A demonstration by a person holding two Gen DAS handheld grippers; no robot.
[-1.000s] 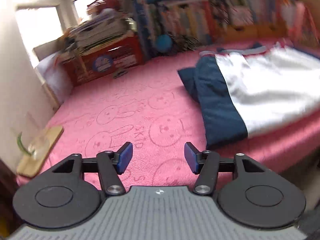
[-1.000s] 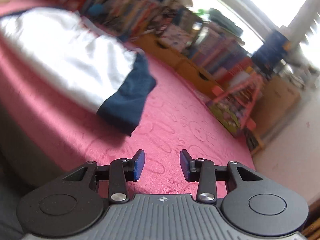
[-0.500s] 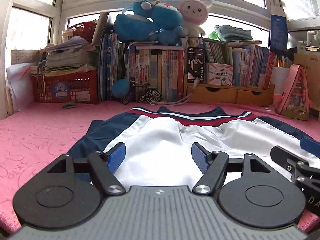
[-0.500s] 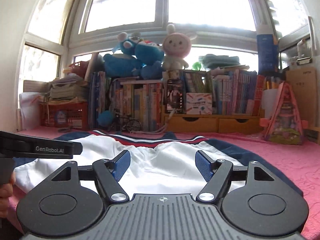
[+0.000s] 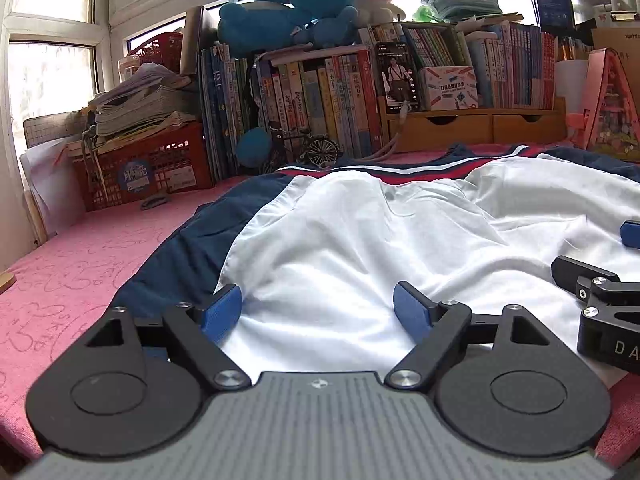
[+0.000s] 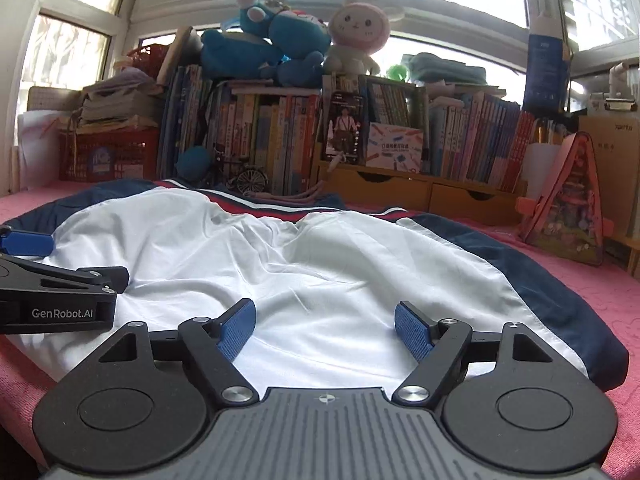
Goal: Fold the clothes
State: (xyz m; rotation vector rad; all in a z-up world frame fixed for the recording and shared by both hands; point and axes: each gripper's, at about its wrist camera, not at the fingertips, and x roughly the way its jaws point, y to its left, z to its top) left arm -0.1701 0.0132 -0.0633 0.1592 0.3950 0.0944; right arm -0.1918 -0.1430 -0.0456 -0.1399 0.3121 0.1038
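A white garment (image 5: 360, 248) with navy side panels and a red-and-white striped band lies spread and wrinkled on the pink blanket (image 5: 80, 264). My left gripper (image 5: 318, 308) hovers over its near-left hem. Its jaws are opening and the blue pads press on nothing. Over the near-right hem, my right gripper (image 6: 325, 320) is also opening, with only white cloth (image 6: 320, 264) under the gap. Each gripper shows at the edge of the other's view: the right one's fingers (image 5: 580, 272) and the left one's fingers (image 6: 100, 276).
A packed bookshelf (image 5: 340, 96) with plush toys (image 6: 280, 44) on top stands behind the bed. At the back left is a red crate (image 5: 152, 168) with stacked papers. Wooden drawers (image 6: 400, 196) and a pink triangular toy house (image 6: 568, 208) are at the back right.
Both views have swung from the bed's sides to face the garment and the bookshelf, then moved in closer over its near hem. Both pairs of jaws have widened.
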